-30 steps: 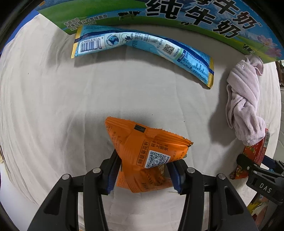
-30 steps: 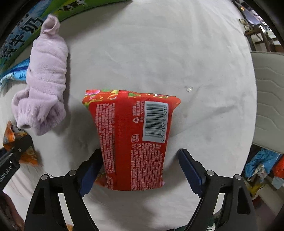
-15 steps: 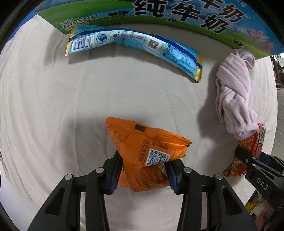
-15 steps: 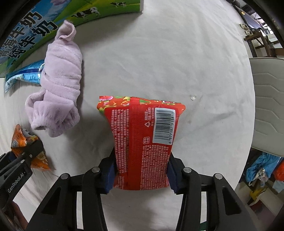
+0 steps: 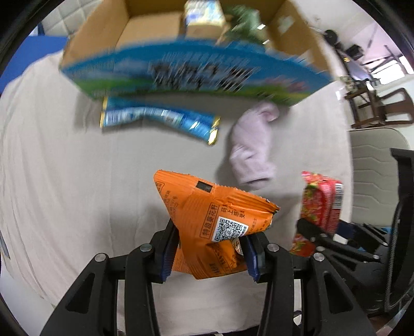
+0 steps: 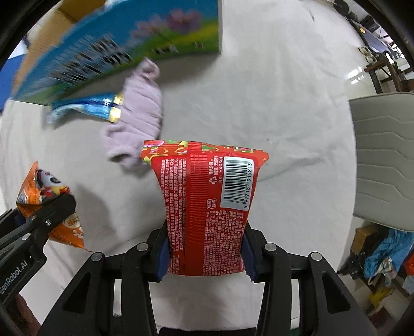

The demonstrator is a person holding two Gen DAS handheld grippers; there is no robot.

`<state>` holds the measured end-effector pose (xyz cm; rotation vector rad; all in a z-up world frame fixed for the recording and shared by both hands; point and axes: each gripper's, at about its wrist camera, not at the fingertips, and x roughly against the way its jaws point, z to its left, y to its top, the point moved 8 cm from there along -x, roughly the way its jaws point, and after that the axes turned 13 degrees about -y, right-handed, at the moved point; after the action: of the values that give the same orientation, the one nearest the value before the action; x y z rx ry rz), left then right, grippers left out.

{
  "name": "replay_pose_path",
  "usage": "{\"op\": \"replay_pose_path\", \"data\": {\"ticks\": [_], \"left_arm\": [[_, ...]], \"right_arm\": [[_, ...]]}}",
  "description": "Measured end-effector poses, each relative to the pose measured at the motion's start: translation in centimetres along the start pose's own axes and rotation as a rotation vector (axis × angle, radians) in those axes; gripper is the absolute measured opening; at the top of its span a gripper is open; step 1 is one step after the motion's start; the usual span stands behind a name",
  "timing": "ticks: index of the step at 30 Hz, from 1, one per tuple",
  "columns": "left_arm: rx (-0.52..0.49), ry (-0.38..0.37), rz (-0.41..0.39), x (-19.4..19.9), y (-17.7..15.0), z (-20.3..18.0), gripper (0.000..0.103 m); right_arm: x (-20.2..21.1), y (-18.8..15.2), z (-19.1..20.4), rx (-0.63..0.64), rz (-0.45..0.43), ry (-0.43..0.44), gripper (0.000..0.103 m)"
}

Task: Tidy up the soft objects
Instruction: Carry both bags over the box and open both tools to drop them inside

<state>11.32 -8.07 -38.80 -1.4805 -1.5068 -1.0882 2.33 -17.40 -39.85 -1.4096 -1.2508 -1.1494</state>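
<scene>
My left gripper (image 5: 209, 254) is shut on an orange snack bag (image 5: 214, 222) and holds it above the white cloth. My right gripper (image 6: 204, 256) is shut on a red snack bag (image 6: 207, 206), also lifted. Each shows in the other view: the red bag (image 5: 320, 204) at right, the orange bag (image 6: 46, 206) at left. A pink towel (image 5: 253, 144) and a blue packet (image 5: 160, 120) lie on the cloth in front of an open cardboard box (image 5: 181, 67) with milk print.
The box (image 6: 116, 49) holds a small carton (image 5: 204, 15) and a green item (image 5: 243, 23). A grey padded chair (image 6: 385, 155) stands at the right past the table edge. Wooden chairs (image 5: 375, 108) stand far right.
Both grippers have risen and pulled back with their bags, so the box's open top now shows. The right gripper closed on the red bag a second ago.
</scene>
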Motion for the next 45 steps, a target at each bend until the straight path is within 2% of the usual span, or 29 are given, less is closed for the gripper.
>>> {"op": "replay_pose_path", "data": {"ticks": [7, 10, 13, 15, 19, 24, 29, 36, 45], "left_arm": [[-0.055, -0.059, -0.112, 6.3, 3.3, -3.0, 0.041], [-0.075, -0.072, -0.157, 9.2, 6.3, -2.9, 0.041], [-0.093, -0.061, -0.195, 11.3, 9.3, -2.3, 0.041], [-0.104, -0.041, -0.218, 12.5, 11.8, -1.7, 0.041], [-0.089, -0.009, -0.229, 13.2, 15.7, 0.0, 0.041], [-0.049, 0.035, -0.184, 11.3, 20.7, 3.6, 0.041], [-0.007, 0.053, -0.116, 7.8, 25.3, 6.9, 0.041], [0.036, 0.068, -0.018, 2.5, 29.4, 10.1, 0.042], [0.037, 0.08, 0.058, -1.0, 31.6, 11.1, 0.043]], "right_arm": [[7.7, 0.9, -0.8, 0.0, -0.116, 0.07, 0.047], [11.3, 2.6, -1.0, -0.002, -0.161, 0.119, 0.047], [15.3, 5.3, -0.7, 0.008, -0.231, 0.156, 0.047], [17.6, 7.9, -0.2, 0.008, -0.277, 0.15, 0.047], [19.4, 12.5, 0.7, 0.011, -0.322, 0.133, 0.047], [18.3, 17.6, 2.4, 0.024, -0.296, 0.099, 0.047], [13.2, 21.4, 4.0, 0.023, -0.202, 0.064, 0.047], [7.0, 22.9, 5.2, 0.027, -0.094, 0.033, 0.047], [2.7, 23.3, 6.8, 0.073, 0.008, 0.023, 0.049]]}}
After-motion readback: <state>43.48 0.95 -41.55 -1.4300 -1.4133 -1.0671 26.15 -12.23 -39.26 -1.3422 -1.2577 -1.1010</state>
